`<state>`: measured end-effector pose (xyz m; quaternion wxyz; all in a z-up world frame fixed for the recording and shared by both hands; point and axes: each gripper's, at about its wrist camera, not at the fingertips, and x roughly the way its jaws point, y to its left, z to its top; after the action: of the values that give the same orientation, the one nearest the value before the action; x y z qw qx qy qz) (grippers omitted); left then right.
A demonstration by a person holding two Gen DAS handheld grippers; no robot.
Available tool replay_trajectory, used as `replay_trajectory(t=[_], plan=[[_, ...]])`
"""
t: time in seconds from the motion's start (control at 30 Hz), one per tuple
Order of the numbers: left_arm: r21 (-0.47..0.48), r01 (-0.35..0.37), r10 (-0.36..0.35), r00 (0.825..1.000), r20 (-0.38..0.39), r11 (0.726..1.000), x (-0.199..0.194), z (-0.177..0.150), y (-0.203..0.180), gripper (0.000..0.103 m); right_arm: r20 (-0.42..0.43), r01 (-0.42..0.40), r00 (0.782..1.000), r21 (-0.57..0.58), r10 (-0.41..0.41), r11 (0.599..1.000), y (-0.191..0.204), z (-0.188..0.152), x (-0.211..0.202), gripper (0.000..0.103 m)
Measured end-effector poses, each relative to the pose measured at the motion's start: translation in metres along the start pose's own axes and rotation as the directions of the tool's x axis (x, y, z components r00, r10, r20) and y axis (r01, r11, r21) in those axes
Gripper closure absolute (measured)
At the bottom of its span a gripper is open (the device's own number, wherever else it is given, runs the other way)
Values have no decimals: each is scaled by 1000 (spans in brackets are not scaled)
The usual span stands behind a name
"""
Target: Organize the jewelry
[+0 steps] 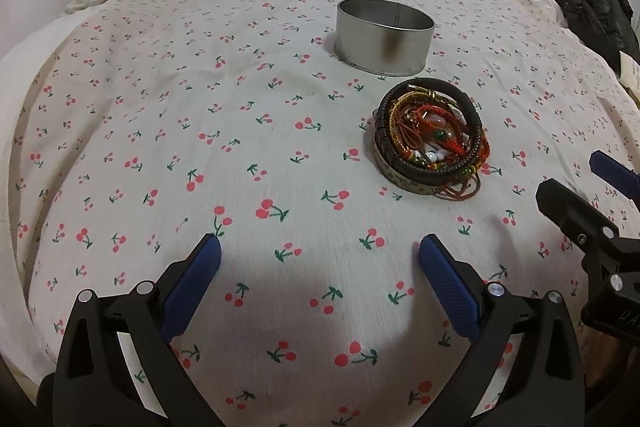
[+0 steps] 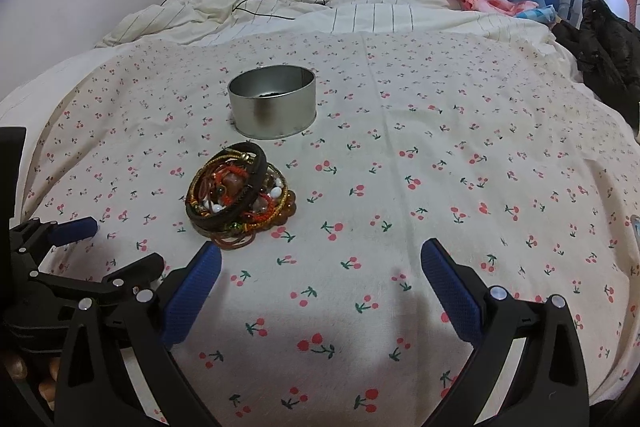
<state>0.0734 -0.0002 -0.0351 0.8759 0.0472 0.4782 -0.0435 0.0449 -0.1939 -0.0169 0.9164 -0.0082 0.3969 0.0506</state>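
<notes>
Nearest, the left gripper point(image 1: 320, 267) and right gripper point(image 2: 321, 269) are held spread wide and empty over the bedsheet point(image 1: 200, 147), so sorting is judged not yet begun (a first pick is called for) from the tangled heap of bracelets point(image 1: 430, 143) piled on a lid, just before the tin point(image 1: 384, 37).

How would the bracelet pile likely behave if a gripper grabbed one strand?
The bracelet pile looks tangled, so pulling one cord would probably drag others along. The thin cords look floppy; the thick dark bands seem to hold their ring shape. Its round beads might roll if they came loose.
</notes>
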Motion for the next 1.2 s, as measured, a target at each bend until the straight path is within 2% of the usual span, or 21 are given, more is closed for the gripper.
replay_trajectory(t=[0.2, 0.33, 0.5, 0.57, 0.6, 0.63, 0.7, 0.8, 0.9, 0.97, 1.03, 1.2], plan=[[8, 34, -34, 999, 8, 999, 6, 20, 14, 7, -18, -101, 995, -78, 100, 992, -6, 20, 3, 7], [10, 39, -39, 999, 22, 999, 7, 37, 23, 7, -45, -197, 980, -68, 194, 978, -18, 41, 15, 7], [10, 41, -41, 999, 31, 999, 11, 51, 27, 7, -64, -270, 962, -68, 265, 961, -17, 57, 32, 8], [2, 57, -57, 998, 27, 998, 14, 52, 30, 7, -79, -301, 952, -78, 296, 950, -12, 60, 40, 21], [-3, 57, -57, 998, 24, 998, 16, 52, 30, 7, -91, -304, 951, -82, 297, 949, -10, 62, 44, 39], [-7, 56, -56, 998, 19, 998, 18, 51, 31, 7, -108, -312, 947, -88, 302, 946, -6, 63, 50, 48], [-20, 53, -53, 999, 8, 998, 23, 49, 35, 7, -129, -333, 939, -100, 319, 938, -2, 64, 57, 58], [-34, 59, -59, 998, 9, 998, 24, 49, 37, 7, -143, -353, 931, -109, 337, 929, 5, 65, 63, 63], [-33, 63, -63, 998, 16, 997, 23, 48, 37, 7, -162, -385, 916, -91, 368, 918, 7, 64, 70, 73], [-32, 66, -66, 998, 17, 997, 23, 47, 36, 7, -177, -398, 908, -73, 381, 915, 7, 64, 76, 75], [-32, 67, -66, 998, 17, 997, 23, 47, 36, 7, -185, -401, 905, -69, 383, 914, 9, 64, 80, 83], [-46, 77, -76, 997, 23, 996, 23, 47, 39, 7, -153, -432, 893, -39, 422, 901, 4, 66, 76, 89]])
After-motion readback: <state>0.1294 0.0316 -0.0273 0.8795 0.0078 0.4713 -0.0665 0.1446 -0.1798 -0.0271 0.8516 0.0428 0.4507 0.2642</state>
